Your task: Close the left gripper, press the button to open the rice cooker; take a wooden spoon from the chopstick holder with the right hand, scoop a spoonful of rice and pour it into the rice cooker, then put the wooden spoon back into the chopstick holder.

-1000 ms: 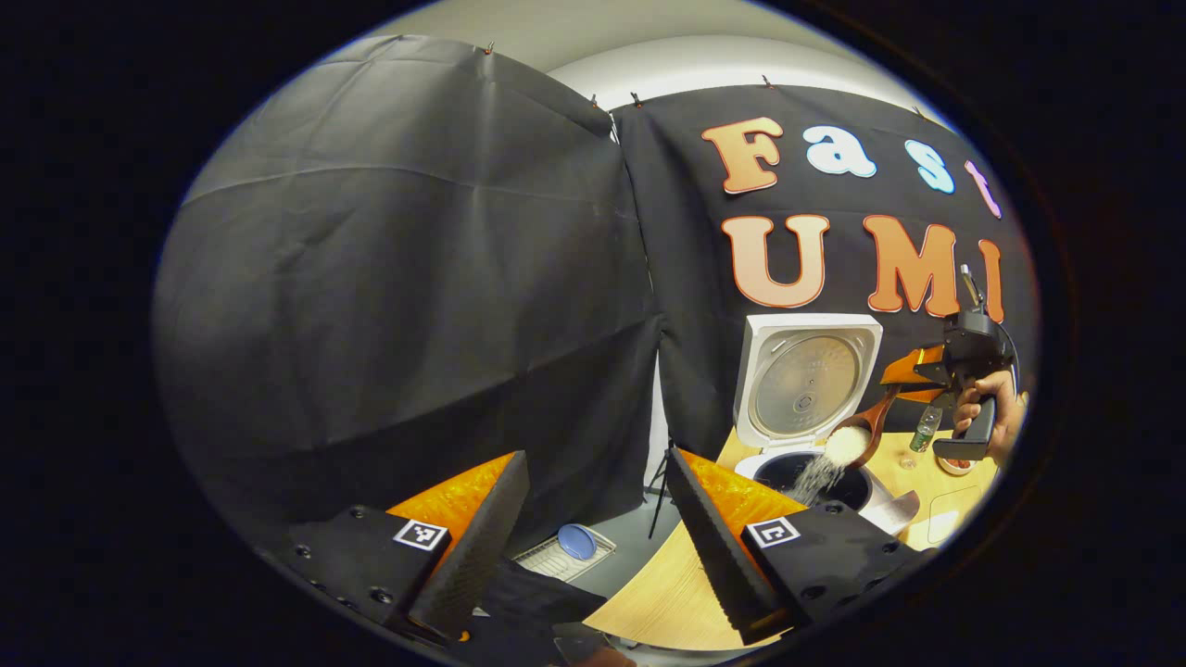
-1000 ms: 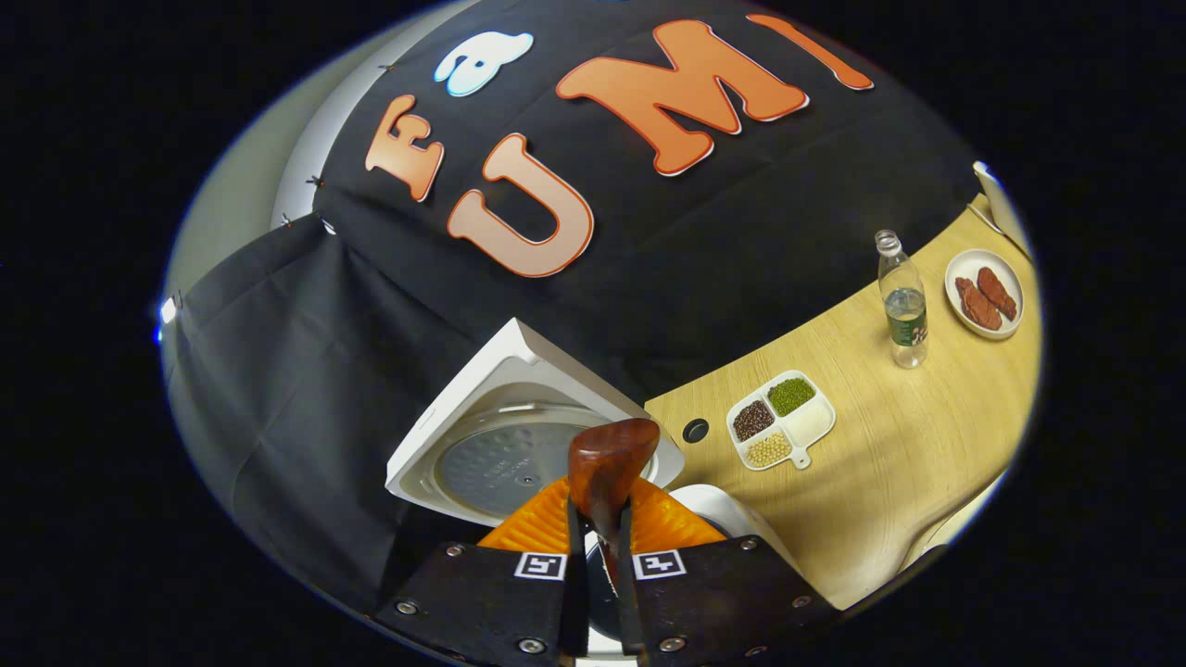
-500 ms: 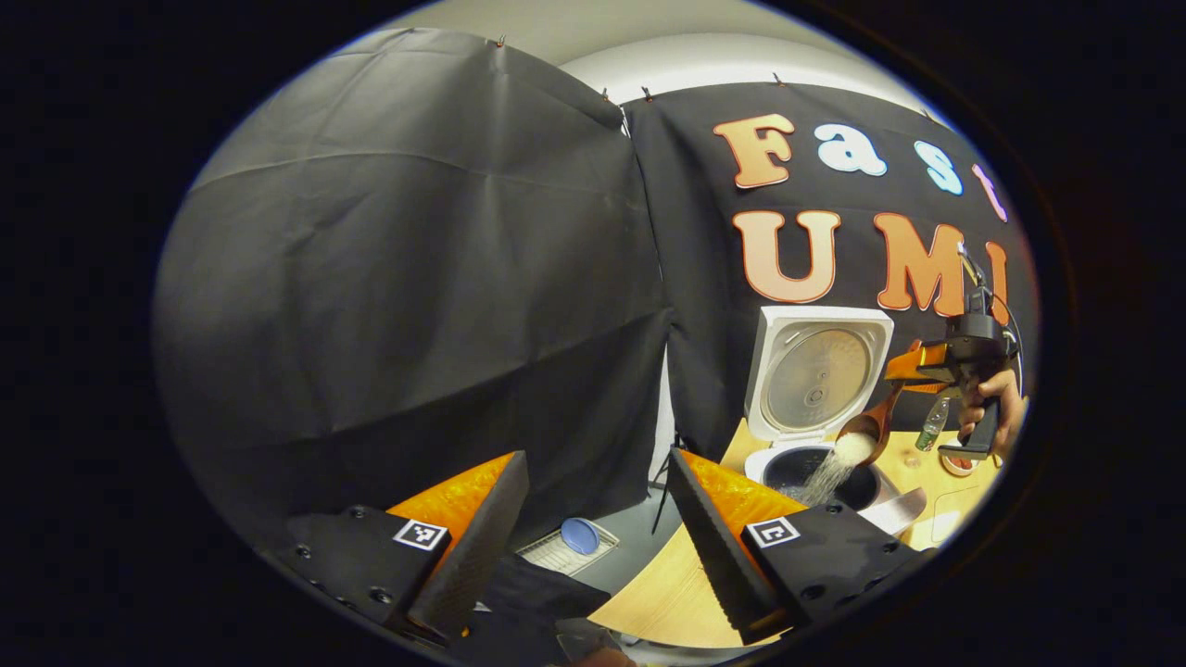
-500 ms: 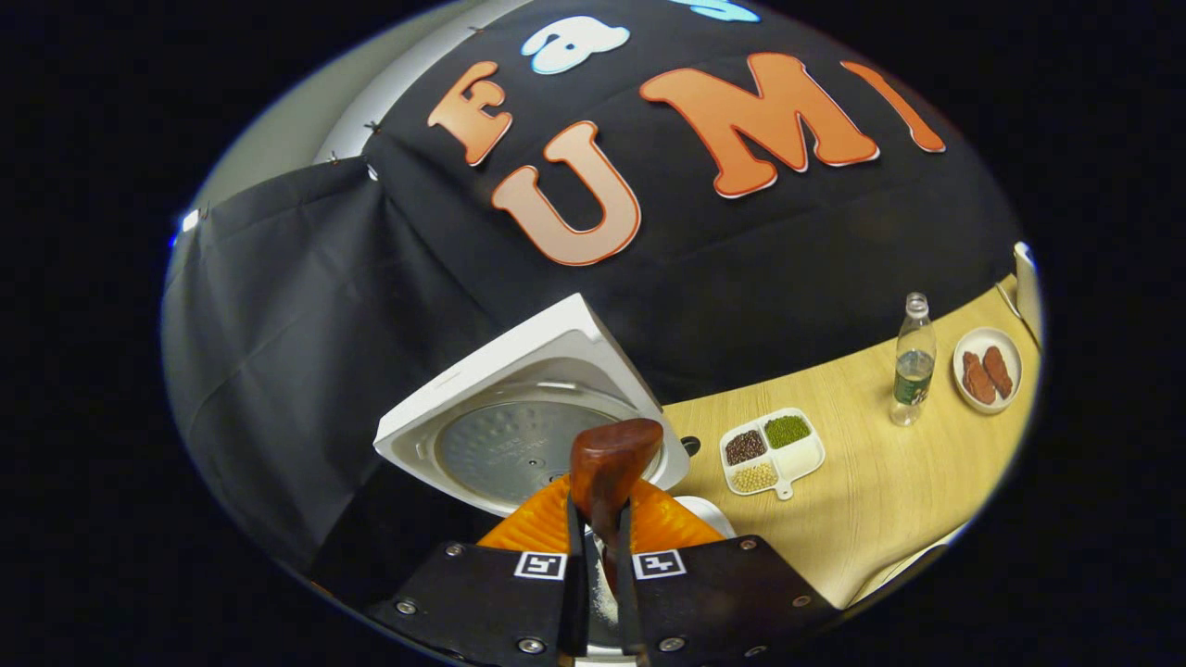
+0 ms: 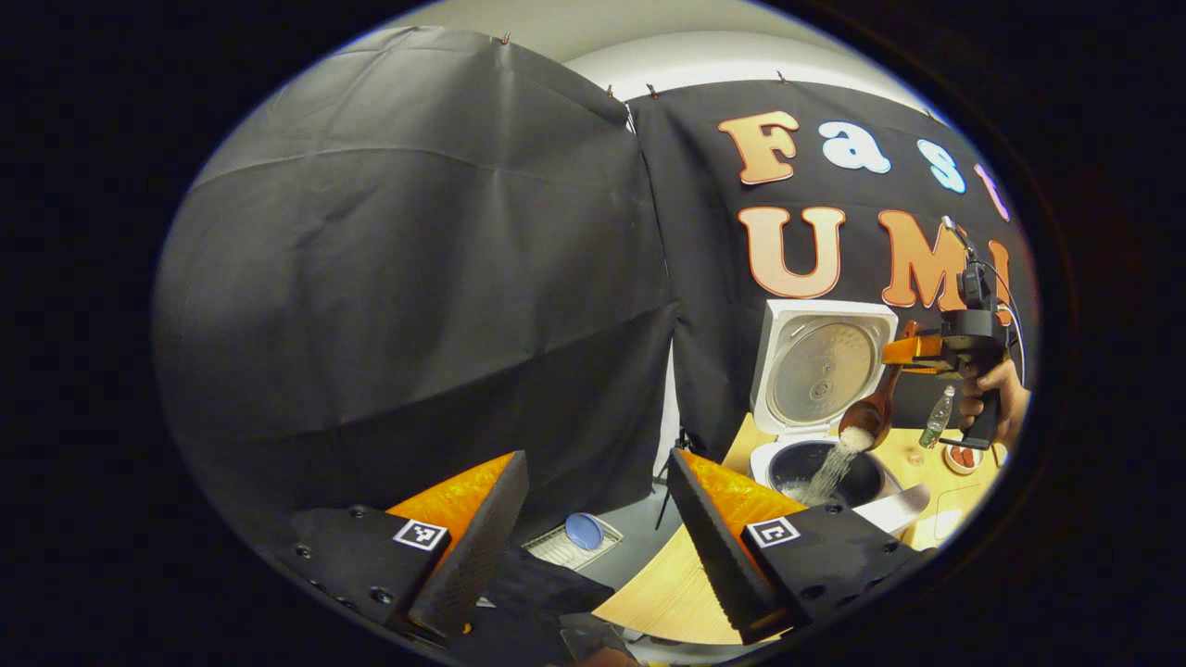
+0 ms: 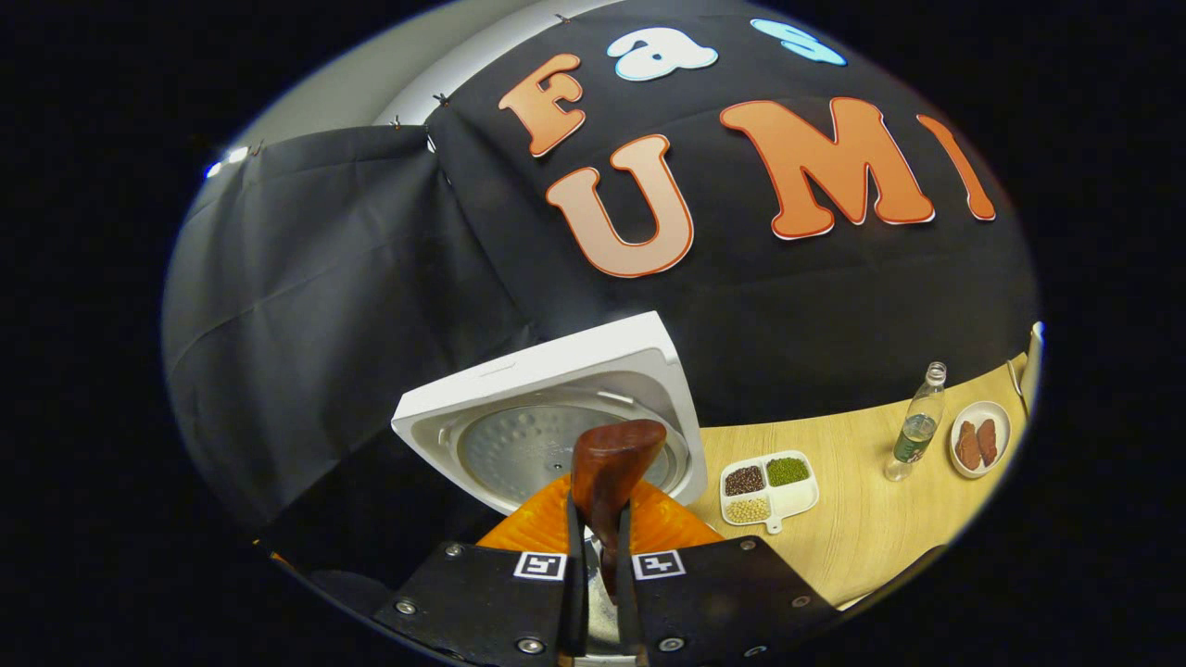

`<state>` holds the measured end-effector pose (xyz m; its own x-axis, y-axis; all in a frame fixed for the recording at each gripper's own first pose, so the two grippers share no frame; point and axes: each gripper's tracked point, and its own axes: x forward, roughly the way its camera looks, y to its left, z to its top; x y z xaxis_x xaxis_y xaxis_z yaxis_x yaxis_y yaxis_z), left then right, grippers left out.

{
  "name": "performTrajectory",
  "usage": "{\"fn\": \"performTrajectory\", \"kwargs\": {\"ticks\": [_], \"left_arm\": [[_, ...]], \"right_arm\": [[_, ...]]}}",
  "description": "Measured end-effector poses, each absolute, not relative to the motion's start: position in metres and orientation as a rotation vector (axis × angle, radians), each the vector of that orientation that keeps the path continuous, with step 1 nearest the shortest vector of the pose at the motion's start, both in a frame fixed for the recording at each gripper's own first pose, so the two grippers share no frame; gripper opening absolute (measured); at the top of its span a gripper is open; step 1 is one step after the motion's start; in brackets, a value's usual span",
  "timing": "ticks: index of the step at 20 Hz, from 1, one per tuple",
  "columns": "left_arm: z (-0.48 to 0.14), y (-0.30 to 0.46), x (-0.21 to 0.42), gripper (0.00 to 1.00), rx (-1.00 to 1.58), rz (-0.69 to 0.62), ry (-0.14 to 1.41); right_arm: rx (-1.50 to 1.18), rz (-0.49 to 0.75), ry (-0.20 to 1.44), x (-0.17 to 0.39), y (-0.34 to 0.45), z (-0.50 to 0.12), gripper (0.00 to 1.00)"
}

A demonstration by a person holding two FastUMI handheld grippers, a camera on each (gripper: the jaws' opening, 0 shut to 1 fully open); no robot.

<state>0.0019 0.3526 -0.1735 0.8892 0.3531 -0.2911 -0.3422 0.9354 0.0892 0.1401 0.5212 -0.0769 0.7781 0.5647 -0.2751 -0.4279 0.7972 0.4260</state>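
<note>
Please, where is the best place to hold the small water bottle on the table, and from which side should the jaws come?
Probably the water bottle is best gripped around its straight body below the neck, coming level from the open table side in front. It stands upright, slim and round, with the meat plate close beside it.

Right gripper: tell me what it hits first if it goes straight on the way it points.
Probably the cooker lid, raised right ahead of the right gripper, which is shut on the spoon. Depth is unclear.
</note>
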Motion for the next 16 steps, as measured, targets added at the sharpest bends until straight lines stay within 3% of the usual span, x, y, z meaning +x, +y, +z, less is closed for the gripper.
{"fn": "performTrajectory", "kwargs": {"ticks": [16], "left_arm": [[-0.175,0.355,-0.004,0.99,0.043,0.373,0.319]], "right_arm": [[0.128,0.693,0.310,0.121,0.551,-0.061,0.12]]}}
